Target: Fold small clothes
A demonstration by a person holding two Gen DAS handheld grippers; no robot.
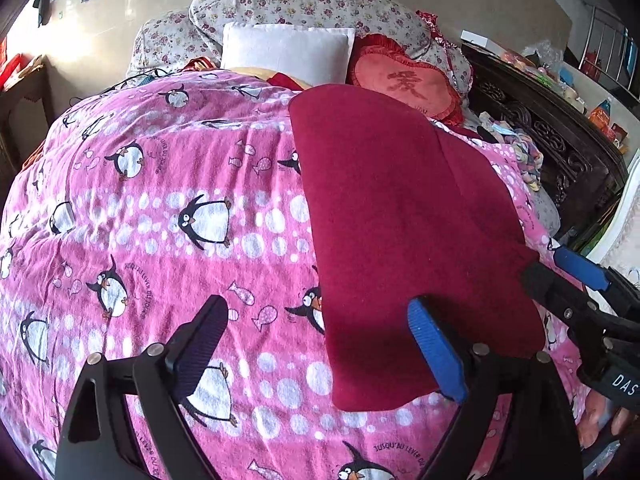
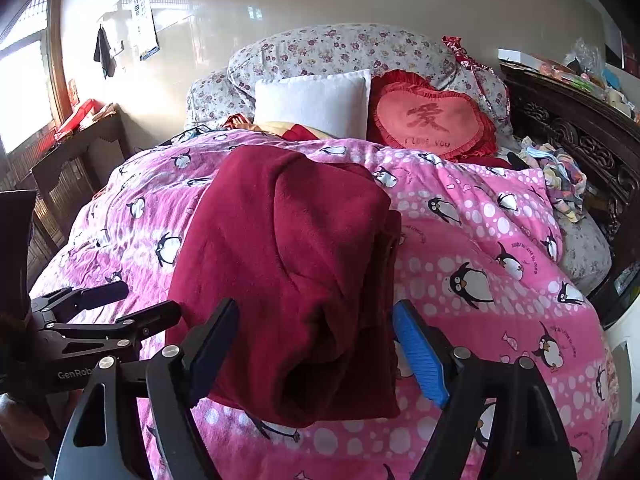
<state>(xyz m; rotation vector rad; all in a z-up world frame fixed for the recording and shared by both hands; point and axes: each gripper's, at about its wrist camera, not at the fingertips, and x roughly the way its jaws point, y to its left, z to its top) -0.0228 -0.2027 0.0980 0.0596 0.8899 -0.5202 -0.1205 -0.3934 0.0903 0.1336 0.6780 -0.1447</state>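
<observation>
A dark red fleece garment (image 1: 400, 216) lies folded on the pink penguin bedspread (image 1: 160, 216). My left gripper (image 1: 320, 344) is open, low over the bedspread, with its blue finger (image 1: 436, 352) over the garment's near left edge. My right gripper (image 2: 316, 352) is open with its jaws on either side of the garment's near end (image 2: 296, 264), where folded layers and a dark opening show. In the left wrist view the right gripper (image 1: 560, 276) sits at the garment's right edge. In the right wrist view the left gripper (image 2: 132, 304) sits at its left edge.
At the bed's head lie a floral quilt (image 2: 340, 52), a white pillow (image 2: 316, 104) and a red heart cushion (image 2: 428, 120). A pile of small clothes (image 2: 560, 176) lies by the dark carved headboard (image 2: 580, 140) on the right. A low table (image 2: 76, 148) stands left by the window.
</observation>
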